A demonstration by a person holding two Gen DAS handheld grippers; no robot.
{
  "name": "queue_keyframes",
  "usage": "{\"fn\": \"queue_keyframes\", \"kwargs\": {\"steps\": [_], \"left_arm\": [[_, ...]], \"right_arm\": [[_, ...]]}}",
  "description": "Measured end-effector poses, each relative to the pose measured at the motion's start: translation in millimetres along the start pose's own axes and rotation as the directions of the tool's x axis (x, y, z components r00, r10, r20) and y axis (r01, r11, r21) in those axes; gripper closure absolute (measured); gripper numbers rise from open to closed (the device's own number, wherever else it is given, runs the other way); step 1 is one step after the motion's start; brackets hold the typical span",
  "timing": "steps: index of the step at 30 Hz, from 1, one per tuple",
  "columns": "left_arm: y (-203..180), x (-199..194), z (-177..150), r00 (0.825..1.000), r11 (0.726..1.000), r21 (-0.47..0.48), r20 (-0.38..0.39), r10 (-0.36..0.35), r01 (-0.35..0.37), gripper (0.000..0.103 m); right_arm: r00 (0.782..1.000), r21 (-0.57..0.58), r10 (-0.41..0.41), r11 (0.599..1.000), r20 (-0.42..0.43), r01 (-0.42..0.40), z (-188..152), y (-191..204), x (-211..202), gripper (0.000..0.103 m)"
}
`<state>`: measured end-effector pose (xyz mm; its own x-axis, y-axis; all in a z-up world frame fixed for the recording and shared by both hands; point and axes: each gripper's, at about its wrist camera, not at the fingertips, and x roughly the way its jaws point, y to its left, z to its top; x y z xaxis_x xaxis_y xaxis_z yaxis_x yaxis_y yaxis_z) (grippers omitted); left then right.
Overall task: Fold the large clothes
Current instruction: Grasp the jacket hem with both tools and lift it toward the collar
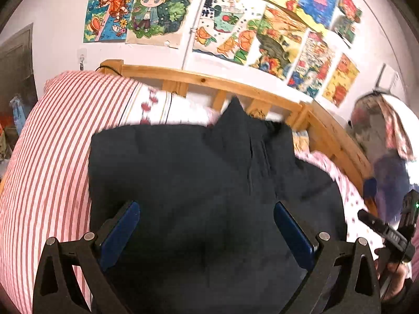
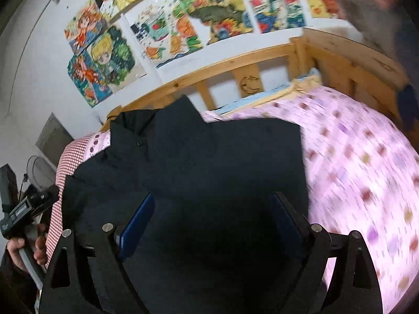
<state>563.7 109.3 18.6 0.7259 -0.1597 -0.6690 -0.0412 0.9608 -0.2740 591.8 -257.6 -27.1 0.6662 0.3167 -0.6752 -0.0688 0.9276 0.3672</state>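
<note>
Hovering over the dark jacket (image 1: pixel 183 183) spread on the bed (image 1: pixel 47 157), your left tongs (image 1: pixel 207 225) and right tongs (image 2: pixel 212 217) gape empty, collar at twelve o'clock, likely poised to fold.

Two matching black hand-held grippers with blue finger pads

The left gripper (image 1: pixel 207 225) has two black fingers with triangular cut-outs near the base, each faced inside with a blue pad (image 1: pixel 119 235); silver round screw heads (image 1: pixel 89 235) sit on the linkage arms just outside the pads. The right gripper (image 2: pixel 212 217) is built the same: black frame, blue pads (image 2: pixel 136 227), silver screws (image 2: pixel 107 227). To the left of the right gripper, the left hand (image 2: pixel 23 246) grips a grey handle beneath a black body with small white lettering, too blurred to read; a dark sleeve shows below it.
</note>
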Motion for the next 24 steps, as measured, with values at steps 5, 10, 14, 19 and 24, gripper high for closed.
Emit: {"fn": "queue_keyframes", "kwargs": {"steps": [5,10,14,19,24], "left_arm": [[-12.0,34.6,48.5,1.0,0.999,0.041,0.018,-0.011,0.01,0.0],[-23.5,82.1,89.8,0.999,0.999,0.011,0.029,-0.036,0.035,0.0],[-29.4,119.7,106.2,0.999,1.0,0.002,0.047,-0.022,0.022,0.001],[-31.9,159.8,118.6,0.998,0.999,-0.001,0.024,-0.051,0.051,0.029],[-31.5,182.6,126.9,0.997,0.997,-0.012,-0.01,-0.082,0.082,0.058]], "right_arm": [[1.0,-0.021,-0.007,1.0,0.015,0.007,60.4,28.5,30.6,0.017],[0.999,-0.036,-0.019,0.999,0.029,0.02,107.7,51.2,78.0,0.017],[0.999,-0.016,-0.029,0.999,0.024,0.03,123.8,52.5,115.3,0.019],[1.0,0.017,-0.005,1.0,0.03,0.005,136.0,53.9,152.2,0.037],[1.0,-0.016,-0.012,1.0,-0.025,0.011,134.8,68.4,189.7,0.052]]}}
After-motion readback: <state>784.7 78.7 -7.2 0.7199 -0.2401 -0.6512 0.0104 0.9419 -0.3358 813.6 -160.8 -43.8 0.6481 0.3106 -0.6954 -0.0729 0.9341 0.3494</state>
